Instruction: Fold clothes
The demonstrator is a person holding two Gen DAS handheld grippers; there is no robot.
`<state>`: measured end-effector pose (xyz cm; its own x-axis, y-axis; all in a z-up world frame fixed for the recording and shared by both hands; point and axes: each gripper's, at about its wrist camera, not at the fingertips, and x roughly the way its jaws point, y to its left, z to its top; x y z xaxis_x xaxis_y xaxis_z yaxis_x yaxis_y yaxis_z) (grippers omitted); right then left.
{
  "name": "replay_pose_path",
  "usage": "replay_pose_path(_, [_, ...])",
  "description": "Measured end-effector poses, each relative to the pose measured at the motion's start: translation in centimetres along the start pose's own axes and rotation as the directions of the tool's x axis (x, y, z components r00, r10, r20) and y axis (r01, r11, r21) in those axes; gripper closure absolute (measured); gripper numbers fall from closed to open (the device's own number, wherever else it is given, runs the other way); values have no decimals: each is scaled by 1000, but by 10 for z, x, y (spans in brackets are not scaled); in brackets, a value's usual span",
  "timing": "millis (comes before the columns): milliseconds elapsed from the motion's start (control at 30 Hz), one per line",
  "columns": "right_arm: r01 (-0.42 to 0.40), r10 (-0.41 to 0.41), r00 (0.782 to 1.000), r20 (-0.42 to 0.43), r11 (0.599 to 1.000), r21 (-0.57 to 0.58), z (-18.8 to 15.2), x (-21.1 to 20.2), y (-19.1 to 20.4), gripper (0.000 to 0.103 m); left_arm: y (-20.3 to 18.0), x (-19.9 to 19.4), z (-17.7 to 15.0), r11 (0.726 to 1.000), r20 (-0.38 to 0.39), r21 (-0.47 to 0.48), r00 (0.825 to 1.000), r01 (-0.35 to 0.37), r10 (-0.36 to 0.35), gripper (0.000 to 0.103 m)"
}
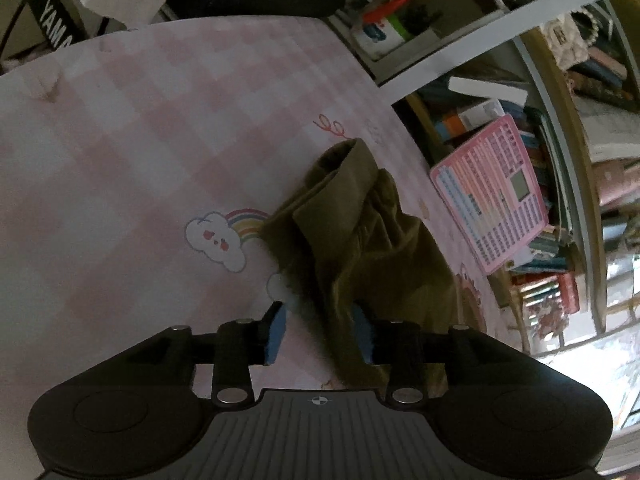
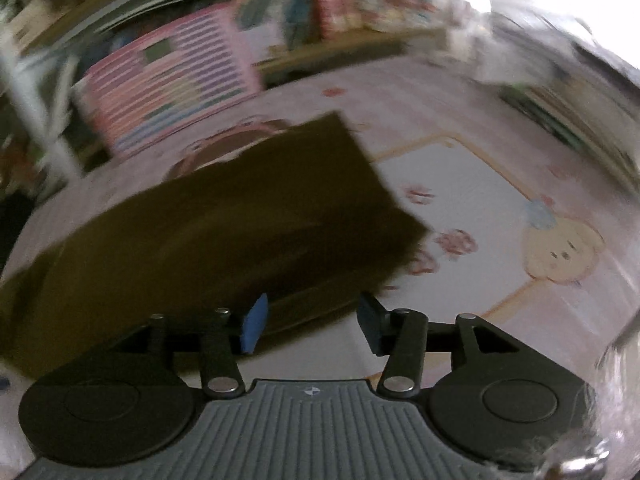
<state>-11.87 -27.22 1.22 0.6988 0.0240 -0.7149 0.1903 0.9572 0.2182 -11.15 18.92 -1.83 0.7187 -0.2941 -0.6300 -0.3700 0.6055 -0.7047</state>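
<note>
An olive-green fabric garment (image 1: 360, 240) is seen in the left wrist view lying bunched on a pink-and-white checked mat with cartoon prints (image 1: 140, 140), running from the centre of the frame down to the lower middle. A folded cuff or hem stands up at its upper end, just below a red squiggle printed on the mat, and a white cloud-and-rainbow print (image 1: 224, 236) lies just left of it. The left gripper (image 1: 320, 334) is held low in the frame with its jaws parted; the lower end of the garment passes between the blue pads (image 1: 276, 332), lying against the right pad while the left pad is apart from it, so nothing is clenched. A pink rectangular chart board (image 1: 492, 196) leans against crowded bookshelves at the right of the frame. The right wrist view is heavily blurred. There the same garment (image 2: 224, 224) is seen as a broad, flatter dark slab across the left and centre of the frame, with the pink board (image 2: 168, 80) at the upper left and a cartoon face print (image 2: 560, 252) at the right. The right gripper (image 2: 310, 324) is spread wide at the garment's near edge, with the left blue pad over the cloth and nothing grasped.
</note>
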Motion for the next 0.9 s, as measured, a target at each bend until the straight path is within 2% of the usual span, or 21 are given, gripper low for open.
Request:
replay_pose_path(167, [-94,94,996,-9,983,-156,-17,-4,41,43,6,0,-5,1000,-4,-6,1000,17,-17,63])
replay_pose_path(233, [-113,110,994,-26,965,-238,-21,-3,58,41,10,3,-6,999,-6,-23,1000,28,-29,63])
replay_pose_path(400, [-114,109,993,-35,930,-349,-20,5,85,32,15,12,-1,994,18,-80,997,76,-75,59])
replay_pose_path(600, [-89,91,996,-14,905,-416,4,27,112,30,16,25,6,979,47,-166,993,119,-112,56])
replay_pose_path(733, [-77,89,996,4,887,-455,32,52,139,29,13,34,12,972,48,-201,992,122,-115,56])
replay_pose_path(900, [-111,133,991,15,879,-464,59,81,176,25,11,36,11,971,59,-208,992,121,-111,53])
